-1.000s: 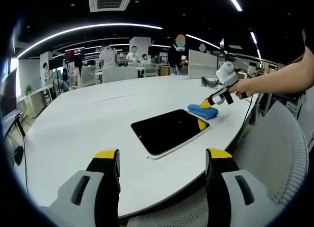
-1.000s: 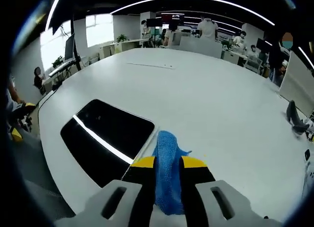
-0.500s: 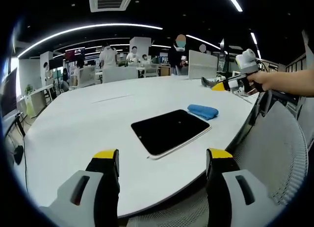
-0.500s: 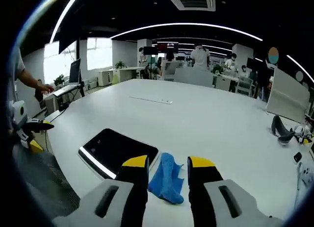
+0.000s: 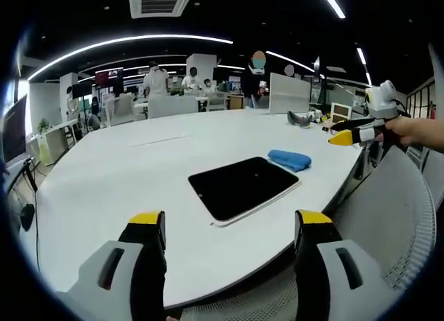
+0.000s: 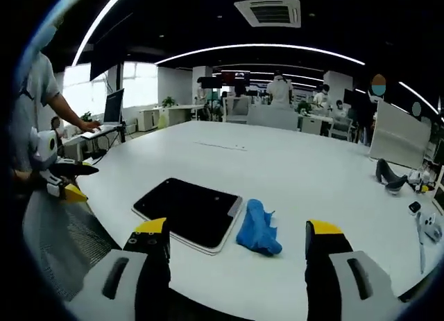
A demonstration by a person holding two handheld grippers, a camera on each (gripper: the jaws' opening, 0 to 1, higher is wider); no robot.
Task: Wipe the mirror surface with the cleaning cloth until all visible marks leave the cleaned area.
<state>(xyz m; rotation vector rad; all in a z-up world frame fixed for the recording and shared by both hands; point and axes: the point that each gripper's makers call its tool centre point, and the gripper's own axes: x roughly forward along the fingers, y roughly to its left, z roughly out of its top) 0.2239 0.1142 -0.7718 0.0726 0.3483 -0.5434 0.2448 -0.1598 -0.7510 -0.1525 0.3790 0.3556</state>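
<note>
The mirror (image 5: 244,188) is a dark, white-rimmed rectangle lying flat near the edge of the white table. The crumpled blue cloth (image 5: 289,159) lies on the table just off the mirror's far right corner, touching no gripper. My left gripper (image 5: 230,227) hangs open over the table edge, short of the mirror, with nothing between its jaws. My right gripper (image 5: 341,137) is held by a hand at the right, off the table. In the right gripper view, the mirror (image 6: 191,211) and cloth (image 6: 257,227) lie side by side ahead of my wide-open right gripper (image 6: 238,234). The left gripper (image 6: 78,182) is at the left.
The big white table (image 5: 125,175) stretches far back. A black object (image 5: 300,117) lies near its far right edge, and small items (image 6: 427,227) sit at the right. Grey mesh chair backs (image 5: 388,217) stand close to the table edge. People work at desks behind.
My right gripper let go of the blue cloth, opened wide and drew back off the table. The cloth stays beside the mirror. My left gripper has barely moved.
</note>
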